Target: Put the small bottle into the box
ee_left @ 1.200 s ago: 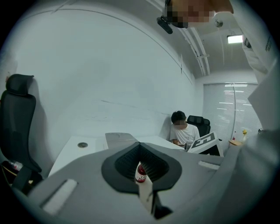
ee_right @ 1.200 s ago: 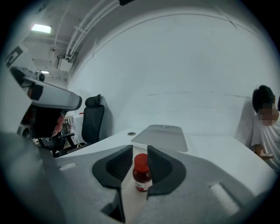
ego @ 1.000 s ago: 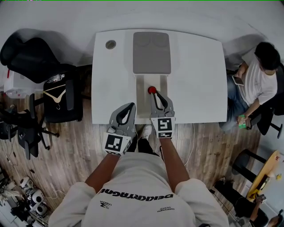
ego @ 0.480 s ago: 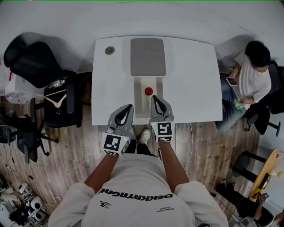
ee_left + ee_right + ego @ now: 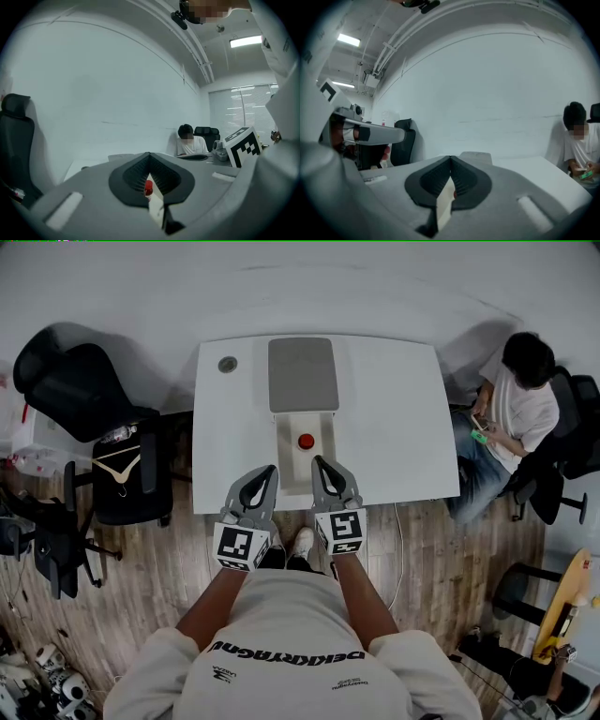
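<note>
The small bottle with a red cap [image 5: 306,442] stands inside the open white box [image 5: 287,454] at the middle of the white table [image 5: 394,427]. The box's grey lid [image 5: 303,374] lies flat behind it. Both grippers hover at the table's near edge, short of the box. My left gripper [image 5: 271,469] is shut and empty; through its jaws the red cap [image 5: 148,188] shows. To the right of it, my right gripper [image 5: 317,462] is also shut with nothing in it, and the box's pale wall [image 5: 446,197] shows beyond its tips [image 5: 450,158].
A small round grey object [image 5: 228,364] lies at the table's far left corner. A seated person [image 5: 511,399] is off the table's right side. Black chairs [image 5: 75,381] and a hanger [image 5: 117,446] stand to the left.
My right gripper has let go of the bottle, drawn back from the box to the table's near edge, and shut. The bottle stays standing in the box.
</note>
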A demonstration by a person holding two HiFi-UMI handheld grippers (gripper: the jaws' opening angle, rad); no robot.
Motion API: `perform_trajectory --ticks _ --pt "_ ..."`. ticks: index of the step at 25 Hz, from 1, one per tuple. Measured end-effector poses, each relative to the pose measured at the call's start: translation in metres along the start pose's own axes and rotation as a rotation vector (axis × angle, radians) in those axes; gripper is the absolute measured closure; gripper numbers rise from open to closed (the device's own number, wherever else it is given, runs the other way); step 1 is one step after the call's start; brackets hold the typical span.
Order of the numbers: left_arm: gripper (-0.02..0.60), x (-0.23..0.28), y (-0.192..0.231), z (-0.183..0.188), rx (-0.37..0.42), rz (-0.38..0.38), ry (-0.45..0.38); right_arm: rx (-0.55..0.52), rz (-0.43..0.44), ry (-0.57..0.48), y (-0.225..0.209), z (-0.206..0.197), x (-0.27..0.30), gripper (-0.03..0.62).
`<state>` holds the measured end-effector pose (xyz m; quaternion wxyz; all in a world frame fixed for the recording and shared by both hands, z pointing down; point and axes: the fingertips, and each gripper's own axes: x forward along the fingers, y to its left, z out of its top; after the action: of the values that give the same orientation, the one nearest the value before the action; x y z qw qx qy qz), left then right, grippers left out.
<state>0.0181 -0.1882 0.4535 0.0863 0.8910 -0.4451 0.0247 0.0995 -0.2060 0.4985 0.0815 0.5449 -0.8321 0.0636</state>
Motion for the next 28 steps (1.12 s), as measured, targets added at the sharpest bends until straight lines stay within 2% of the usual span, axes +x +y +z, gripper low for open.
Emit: perform_trajectory --ticks 17,28 --pt "0.580 -0.013 -0.011 0.023 0.032 -0.022 -0.057 0.022 0.014 -0.105 0.020 0.047 -0.034 0.597" --pt "0.580 -0.013 -0.021 0.031 0.032 -0.051 -0.072 0.015 0.034 -0.124 0.032 0.060 -0.045 0.597"
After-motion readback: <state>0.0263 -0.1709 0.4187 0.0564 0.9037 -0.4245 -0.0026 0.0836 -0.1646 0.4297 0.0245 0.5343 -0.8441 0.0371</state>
